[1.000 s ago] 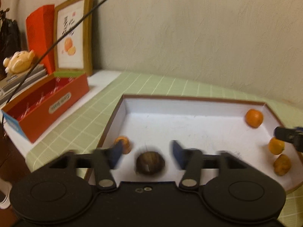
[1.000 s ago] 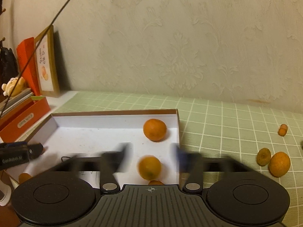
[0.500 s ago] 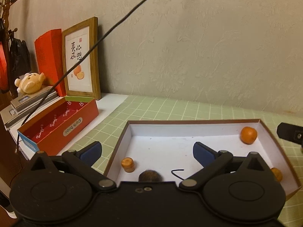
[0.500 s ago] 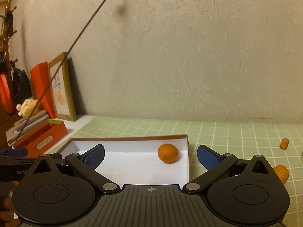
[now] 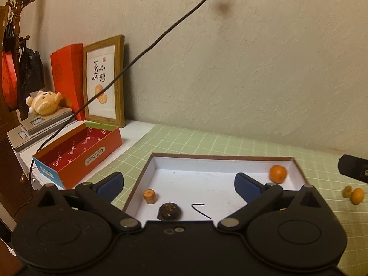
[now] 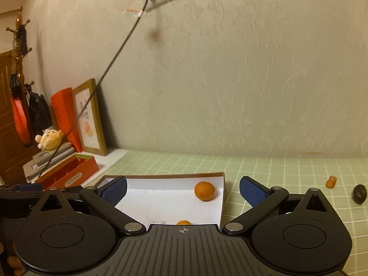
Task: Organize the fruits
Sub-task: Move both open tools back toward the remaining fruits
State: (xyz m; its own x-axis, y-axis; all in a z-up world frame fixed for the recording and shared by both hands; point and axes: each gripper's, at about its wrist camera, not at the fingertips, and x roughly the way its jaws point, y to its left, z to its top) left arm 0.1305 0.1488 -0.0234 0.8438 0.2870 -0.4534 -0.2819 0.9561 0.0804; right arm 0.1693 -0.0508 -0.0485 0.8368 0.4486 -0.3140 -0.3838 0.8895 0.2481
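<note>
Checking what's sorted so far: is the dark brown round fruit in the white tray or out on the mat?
In. The dark brown fruit lies on the white tray floor, near its front-left corner, beside a small orange piece.

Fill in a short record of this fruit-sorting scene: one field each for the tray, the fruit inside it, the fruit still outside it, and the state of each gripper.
Tray: white shallow box with brown rim, on a green checked cloth.
Fruit in tray: an orange near the far right corner; a small orange piece and a dark brown round fruit near the left side.
Fruit outside: an orange beside a yellowish piece on the cloth.
Left gripper: open, nothing between its fingers.
Right gripper: open, holding nothing.
</note>
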